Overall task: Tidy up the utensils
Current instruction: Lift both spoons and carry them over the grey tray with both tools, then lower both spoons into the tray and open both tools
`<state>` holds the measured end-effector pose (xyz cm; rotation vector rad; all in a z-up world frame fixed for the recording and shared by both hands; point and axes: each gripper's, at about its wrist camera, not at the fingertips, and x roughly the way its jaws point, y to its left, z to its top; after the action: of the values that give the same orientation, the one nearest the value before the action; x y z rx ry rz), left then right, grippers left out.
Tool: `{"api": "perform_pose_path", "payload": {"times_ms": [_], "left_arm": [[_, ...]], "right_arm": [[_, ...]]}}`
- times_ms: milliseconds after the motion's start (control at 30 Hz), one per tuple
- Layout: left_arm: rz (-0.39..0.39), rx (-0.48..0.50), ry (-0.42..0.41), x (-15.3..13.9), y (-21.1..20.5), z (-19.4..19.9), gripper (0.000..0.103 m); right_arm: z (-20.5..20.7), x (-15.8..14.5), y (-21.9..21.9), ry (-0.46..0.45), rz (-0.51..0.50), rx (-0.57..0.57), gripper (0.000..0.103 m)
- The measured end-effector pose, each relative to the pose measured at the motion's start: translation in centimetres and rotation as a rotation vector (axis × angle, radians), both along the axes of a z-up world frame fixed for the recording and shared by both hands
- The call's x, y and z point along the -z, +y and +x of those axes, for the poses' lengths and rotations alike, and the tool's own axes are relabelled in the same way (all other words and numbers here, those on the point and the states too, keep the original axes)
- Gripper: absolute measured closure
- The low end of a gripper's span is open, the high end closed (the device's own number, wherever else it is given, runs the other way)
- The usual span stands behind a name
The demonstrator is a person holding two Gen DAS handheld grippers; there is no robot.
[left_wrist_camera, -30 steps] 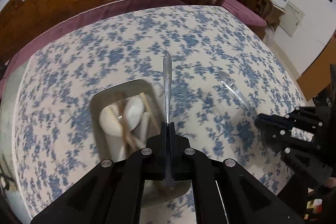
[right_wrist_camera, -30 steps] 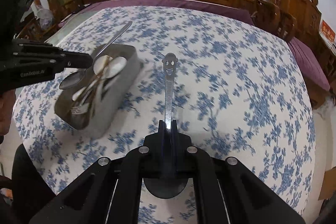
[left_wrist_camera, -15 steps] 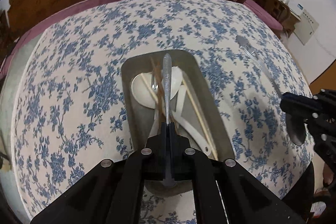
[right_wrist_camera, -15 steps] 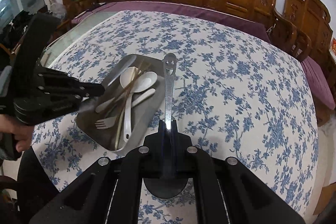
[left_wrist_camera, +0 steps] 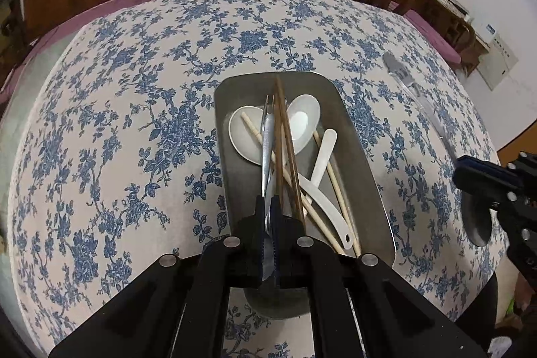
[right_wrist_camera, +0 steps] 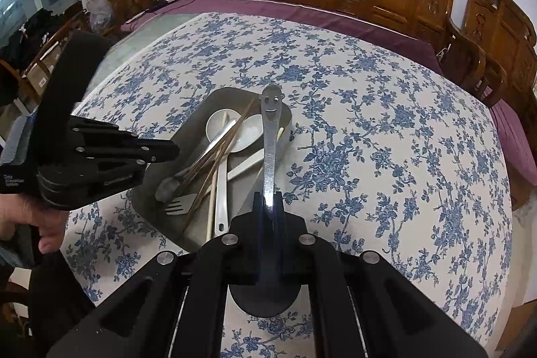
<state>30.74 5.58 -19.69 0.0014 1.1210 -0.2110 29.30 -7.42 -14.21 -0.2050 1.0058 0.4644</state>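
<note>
Spoons both clamped: left gripper [left_wrist_camera: 268, 200] on plain spoon [left_wrist_camera: 267, 153] over tray [left_wrist_camera: 362, 163]; right gripper [right_wrist_camera: 268, 200] on smiley spoon [right_wrist_camera: 270, 136], bowl half hidden.

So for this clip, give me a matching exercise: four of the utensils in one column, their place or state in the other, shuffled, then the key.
Things:
1. smiley-handled spoon
2. plain metal spoon
3. fork
4. dark chopsticks

Places or states:
A. lying loose in the metal tray, tines toward the camera
B. clamped in the right gripper
C. clamped in the left gripper, over the tray
D. in the tray, lying across the white spoons

Pairs: 1-B, 2-C, 3-A, 4-D
</note>
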Motion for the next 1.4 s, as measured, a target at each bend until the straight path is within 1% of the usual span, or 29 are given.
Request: {"api": "perform_pose_path", "payload": {"times_ms": [67, 200, 267, 333, 367, 400, 433, 500, 533, 600, 733, 933, 1133, 1267, 1400], "left_arm": [[0.001, -0.010, -0.024, -0.6, 0.5, -0.5, 0.074], [0.005, -0.033, -0.067, -1.9, 1.8, -1.7, 0.064], [0.001, -0.048, -0.086, -2.5, 2.6, -2.1, 0.052], [-0.009, -0.055, -0.109, -3.0, 3.4, -2.6, 0.050], [-0.009, -0.057, -0.116, -3.2, 3.7, -2.7, 0.046], [-0.003, -0.062, -0.127, -3.4, 4.0, -2.9, 0.035], [0.003, -0.067, -0.144, -3.6, 4.3, -3.1, 0.028], [0.008, -0.074, -0.171, -4.0, 4.9, -3.5, 0.024], [0.010, -0.077, -0.179, -4.1, 5.1, -3.6, 0.020], [0.007, -0.091, -0.203, -4.4, 5.8, -4.0, 0.015], [0.008, -0.119, -0.239, -4.8, 6.8, -4.7, 0.011], [0.037, -0.145, -0.277, -4.9, 8.0, -5.4, 0.011], [0.040, -0.155, -0.275, -4.6, 8.9, -5.7, 0.011], [0.042, -0.157, -0.256, -4.1, 9.2, -5.7, 0.011], [0.040, -0.158, -0.256, -4.0, 9.2, -5.9, 0.011]], "right_arm": [[0.1, 0.2, 0.3, 0.004, 0.003, -0.004, 0.096], [0.3, 0.3, 1.4, 0.007, 0.011, -0.018, 0.096], [0.4, 0.4, 2.1, 0.007, 0.016, -0.030, 0.096], [0.5, 0.5, 2.8, 0.009, 0.021, -0.039, 0.096], [0.5, 0.5, 3.1, 0.010, 0.023, -0.043, 0.096], [0.6, 0.6, 3.4, 0.012, 0.025, -0.046, 0.096], [0.7, 0.7, 3.8, 0.015, 0.028, -0.049, 0.096], [0.8, 0.8, 4.2, 0.018, 0.032, -0.052, 0.096], [0.9, 0.9, 4.5, 0.020, 0.034, -0.054, 0.096], [1.1, 1.0, 4.9, 0.025, 0.039, -0.056, 0.096], [1.4, 1.3, 5.7, 0.033, 0.044, -0.060, 0.096], [2.3, 2.2, 6.5, 0.066, 0.086, -0.048, 0.096], [3.9, 4.0, 7.4, 0.125, 0.140, -0.018, 0.096], [4.8, 5.1, 7.9, 0.150, 0.150, 0.005, 0.096], [5.5, 5.6, 8.1, 0.163, 0.155, 0.010, 0.095]]}}
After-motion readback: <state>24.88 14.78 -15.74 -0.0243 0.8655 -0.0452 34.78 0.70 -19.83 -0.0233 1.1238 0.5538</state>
